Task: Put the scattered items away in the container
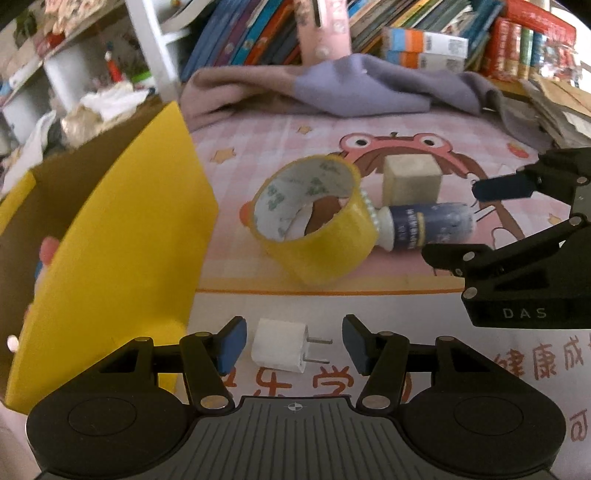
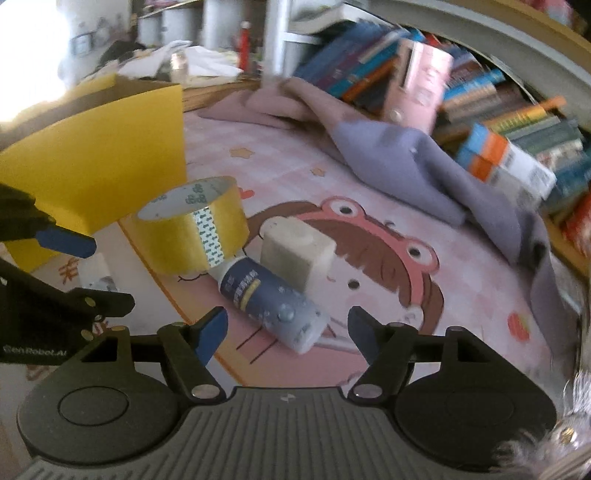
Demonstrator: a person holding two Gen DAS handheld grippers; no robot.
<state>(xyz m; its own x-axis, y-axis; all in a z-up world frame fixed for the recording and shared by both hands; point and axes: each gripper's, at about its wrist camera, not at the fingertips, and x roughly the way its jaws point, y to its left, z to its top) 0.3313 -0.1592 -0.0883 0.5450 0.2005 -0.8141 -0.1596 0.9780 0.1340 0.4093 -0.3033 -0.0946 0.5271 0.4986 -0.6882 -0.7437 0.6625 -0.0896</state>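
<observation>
A white plug adapter (image 1: 279,346) lies on the mat between the pads of my left gripper (image 1: 293,343), which stands open with a gap on both sides. Left of it rises the yellow cardboard box (image 1: 122,236). Farther on lie a yellow tape roll (image 1: 314,236), a beige block (image 1: 410,181) and a dark blue tube (image 1: 428,225), all close together. In the right wrist view my right gripper (image 2: 287,332) is open around the tube's (image 2: 266,299) near end without touching it. The tape roll (image 2: 192,229) and block (image 2: 295,251) sit just beyond, and the box (image 2: 92,162) is at the left.
A pink cartoon mat (image 1: 369,306) covers the surface. A crumpled purple-grey cloth (image 1: 351,85) lies at the back, with leaning books (image 1: 258,33) and a pink carton (image 2: 417,85) behind it. Paper stacks (image 1: 554,107) sit at the far right.
</observation>
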